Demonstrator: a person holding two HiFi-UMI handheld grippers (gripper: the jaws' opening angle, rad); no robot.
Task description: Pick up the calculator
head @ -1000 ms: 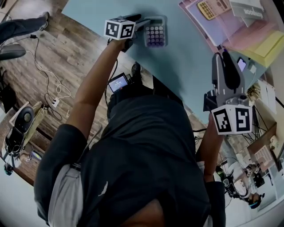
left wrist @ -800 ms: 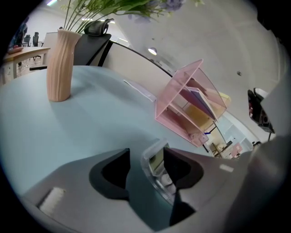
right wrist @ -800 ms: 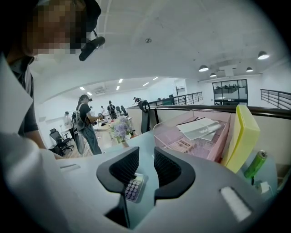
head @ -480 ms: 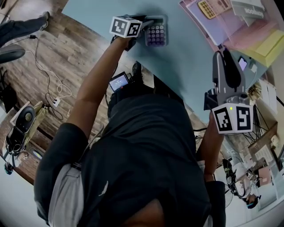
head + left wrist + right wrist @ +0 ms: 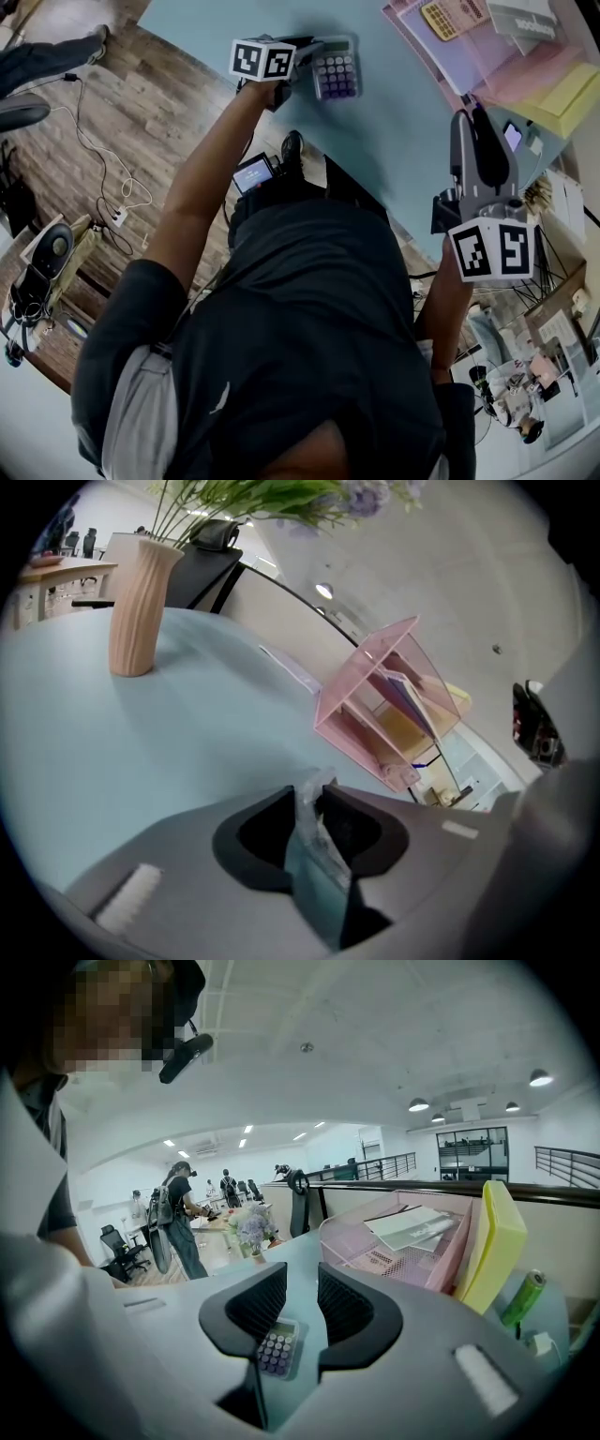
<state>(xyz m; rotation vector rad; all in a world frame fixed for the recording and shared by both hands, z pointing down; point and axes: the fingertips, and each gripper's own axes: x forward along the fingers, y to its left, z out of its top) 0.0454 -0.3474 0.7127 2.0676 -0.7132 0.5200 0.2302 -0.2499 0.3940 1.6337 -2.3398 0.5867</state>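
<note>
The grey calculator (image 5: 335, 67) with purple keys is at the far left of the pale blue table (image 5: 394, 131). My left gripper (image 5: 314, 52) is shut on its left edge. Seen from the left gripper view, the calculator (image 5: 319, 860) shows edge-on as a thin strip pinched between the left gripper (image 5: 311, 799) jaws. My right gripper (image 5: 475, 117) hangs over the table's right side, far from the calculator. Its jaws stand close together with a narrow slit and nothing between them. Looking along the right gripper (image 5: 302, 1288), I see the calculator (image 5: 277, 1346) beyond the slit.
A pink tray (image 5: 478, 47) with papers and a second, yellow calculator (image 5: 448, 17) stands at the back right, beside a yellow pad (image 5: 562, 94). A ribbed vase (image 5: 139, 607) with flowers stands further along the table. The table edge runs close to the person's body.
The left gripper and the calculator have shifted slightly right together, and the calculator now sits a little tilted. The right gripper has stayed still.
</note>
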